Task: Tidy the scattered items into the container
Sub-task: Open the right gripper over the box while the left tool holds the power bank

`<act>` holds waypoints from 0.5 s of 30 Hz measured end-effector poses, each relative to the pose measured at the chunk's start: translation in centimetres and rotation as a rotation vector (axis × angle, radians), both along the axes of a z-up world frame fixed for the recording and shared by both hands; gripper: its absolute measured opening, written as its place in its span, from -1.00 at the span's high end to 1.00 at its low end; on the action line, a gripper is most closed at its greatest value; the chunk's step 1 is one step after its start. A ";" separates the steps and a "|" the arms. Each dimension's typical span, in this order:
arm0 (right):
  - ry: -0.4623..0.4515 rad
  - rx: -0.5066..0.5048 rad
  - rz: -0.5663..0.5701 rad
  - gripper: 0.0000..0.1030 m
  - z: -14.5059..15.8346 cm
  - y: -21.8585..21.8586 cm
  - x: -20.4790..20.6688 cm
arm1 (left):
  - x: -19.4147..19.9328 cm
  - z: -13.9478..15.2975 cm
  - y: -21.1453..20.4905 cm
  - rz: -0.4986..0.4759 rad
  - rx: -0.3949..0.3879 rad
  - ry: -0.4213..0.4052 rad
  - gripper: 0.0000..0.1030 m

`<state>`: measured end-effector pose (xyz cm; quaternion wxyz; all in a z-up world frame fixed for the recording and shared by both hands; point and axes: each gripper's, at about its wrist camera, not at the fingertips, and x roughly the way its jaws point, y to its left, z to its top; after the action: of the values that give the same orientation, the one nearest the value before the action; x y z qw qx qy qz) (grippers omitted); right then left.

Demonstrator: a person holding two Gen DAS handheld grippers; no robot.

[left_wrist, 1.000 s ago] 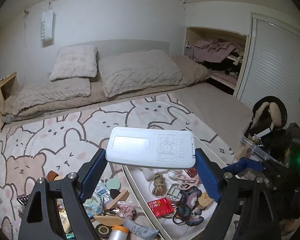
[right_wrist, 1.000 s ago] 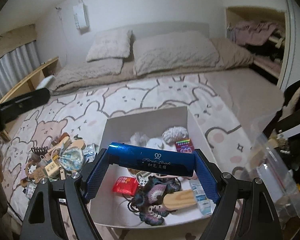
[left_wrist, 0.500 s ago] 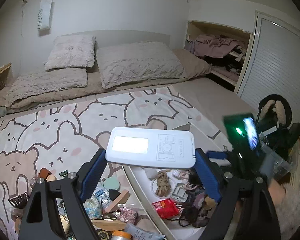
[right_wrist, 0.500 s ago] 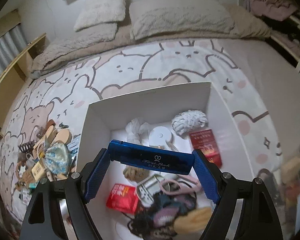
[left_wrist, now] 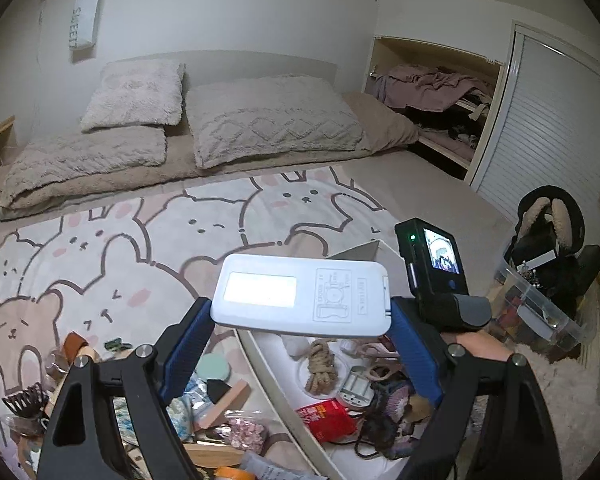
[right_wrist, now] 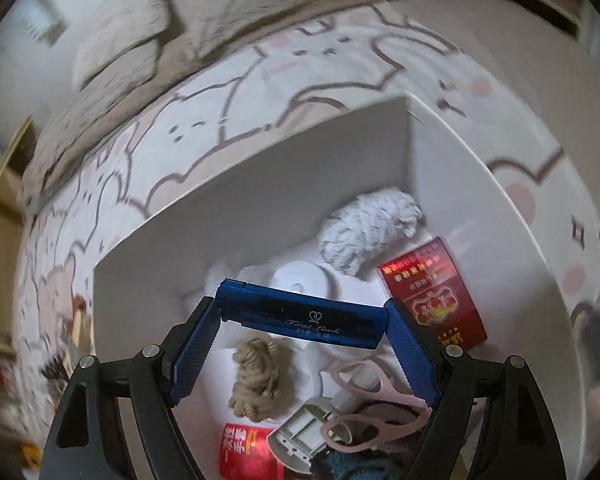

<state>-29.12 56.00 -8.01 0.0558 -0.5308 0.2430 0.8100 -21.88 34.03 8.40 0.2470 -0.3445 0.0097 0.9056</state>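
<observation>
Two things are held over the white box (right_wrist: 260, 184) on the bunny rug (left_wrist: 100, 240). Right hand-held gripper (right_wrist: 302, 344) squeezes a blue case (right_wrist: 300, 318), maybe for a pen. Left hand-held gripper (left_wrist: 300, 344) squeezes a white remote (left_wrist: 302, 300) just beside more clutter (left_wrist: 204, 396).

"SWEET" on wall hanging (left_wrist: 85, 17); "First Look" on blue case (right_wrist: 306, 314).

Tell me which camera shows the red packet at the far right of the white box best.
The right wrist view: the red packet lies flat and unobstructed by the white box's right wall, gold print visible. In the left wrist view that spot is hidden behind the white remote and the right claw's camera body.
</observation>
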 end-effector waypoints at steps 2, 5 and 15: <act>-0.011 -0.065 -0.074 -0.62 -0.6 1.3 0.5 | -0.1 -0.3 0.4 -0.002 0.000 -0.007 -0.69; -0.041 -0.132 -0.179 -0.62 -1.4 2.8 1.7 | -0.1 -0.7 1.1 -0.003 -0.029 0.004 -0.69; 0.006 -0.168 -0.193 -1.00 1.2 3.6 3.8 | -0.2 -1.6 2.8 -0.015 -0.067 0.014 -0.69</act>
<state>-25.35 59.62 -6.80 0.0881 -0.5055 0.3601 0.7791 -22.06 36.86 6.84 0.2422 -0.3464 0.0444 0.9052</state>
